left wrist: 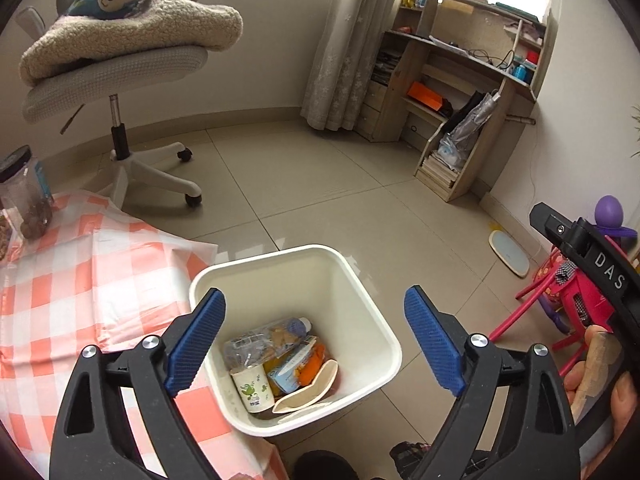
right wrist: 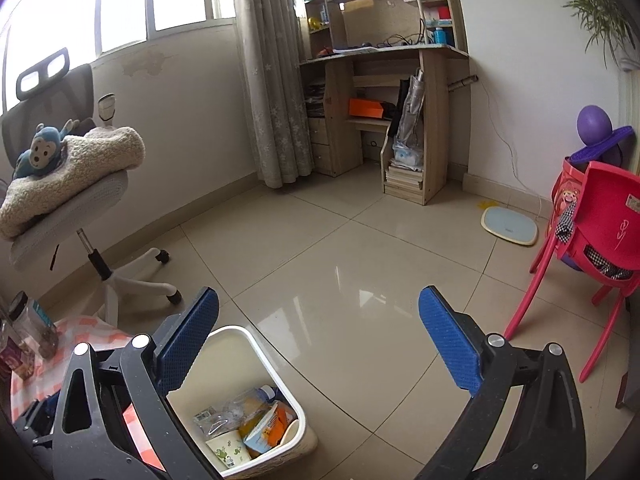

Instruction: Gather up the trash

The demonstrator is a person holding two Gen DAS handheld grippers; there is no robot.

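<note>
the bin (left wrist: 362, 312) is partly hidden by the empty, spread left gripper (left wrist: 316, 340); the right gripper (right wrist: 320, 344) is spread too, a red chair (right wrist: 600, 232) seen beyond

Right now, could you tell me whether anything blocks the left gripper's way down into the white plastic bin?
Nothing visible does: the left gripper, jaws open and empty, hangs over the white plastic bin's uncovered mouth.

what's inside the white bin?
White square plastic bin holds a crushed clear bottle, frog-print paper cup, blue-orange carton and beige scoop-shaped piece; anything beneath is covered.
</note>
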